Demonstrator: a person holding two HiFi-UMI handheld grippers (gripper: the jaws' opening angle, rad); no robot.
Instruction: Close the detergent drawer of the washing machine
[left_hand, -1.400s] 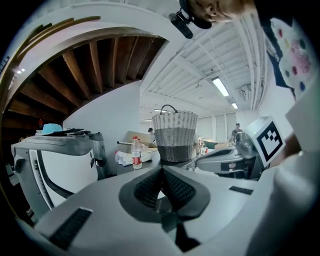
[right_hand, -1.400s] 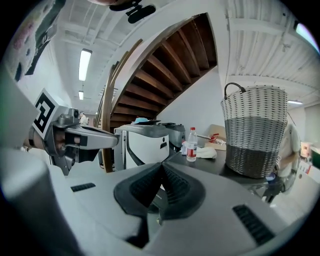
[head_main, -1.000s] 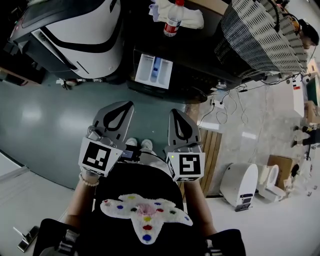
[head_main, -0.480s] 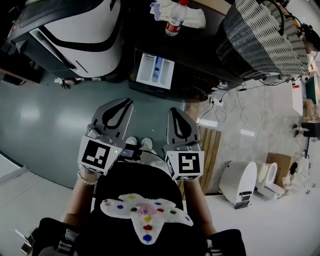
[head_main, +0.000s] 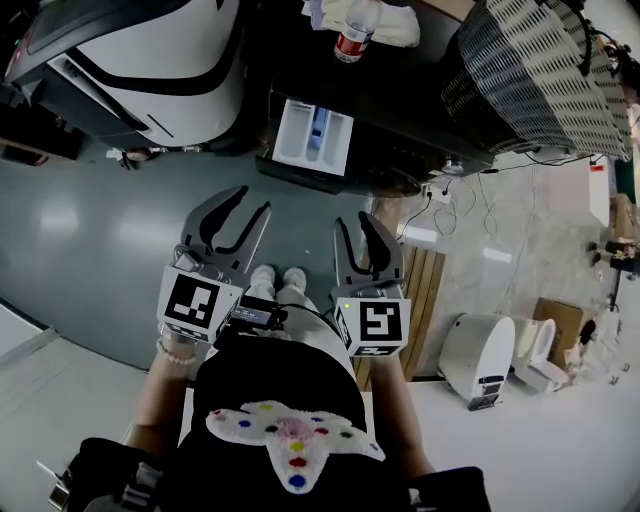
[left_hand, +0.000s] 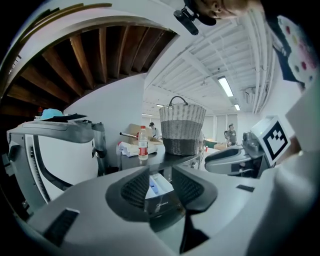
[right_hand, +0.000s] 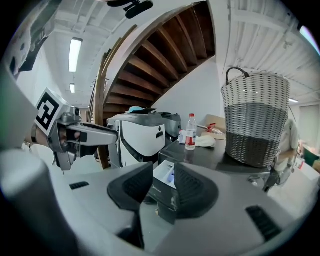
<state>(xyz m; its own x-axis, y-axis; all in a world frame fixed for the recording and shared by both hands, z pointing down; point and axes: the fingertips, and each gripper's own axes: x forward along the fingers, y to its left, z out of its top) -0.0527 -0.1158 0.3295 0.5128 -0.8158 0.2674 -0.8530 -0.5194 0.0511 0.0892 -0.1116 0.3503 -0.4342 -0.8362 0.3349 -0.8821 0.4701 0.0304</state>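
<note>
Workshop-like hall: washing machine (head_main: 410, 110), loose toilets (head_main: 545, 355), wooden staircase (right_hand: 165, 55).

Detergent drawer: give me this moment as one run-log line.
detergent drawer: pulled out, untouched | left gripper: jaws just opening, empty | right gripper: jaws just opening, empty | both apart from drawer

- Your left tongs (head_main: 236, 208) point forward and slightly downward; the jaws have just been opening and stand apart with nothing between them.
- Your right tongs (head_main: 356, 226) lie just beside them, parallel, their jaws likewise just opened and empty.
- Both forearms (head_main: 158, 400) are tucked close to your sides.
</note>
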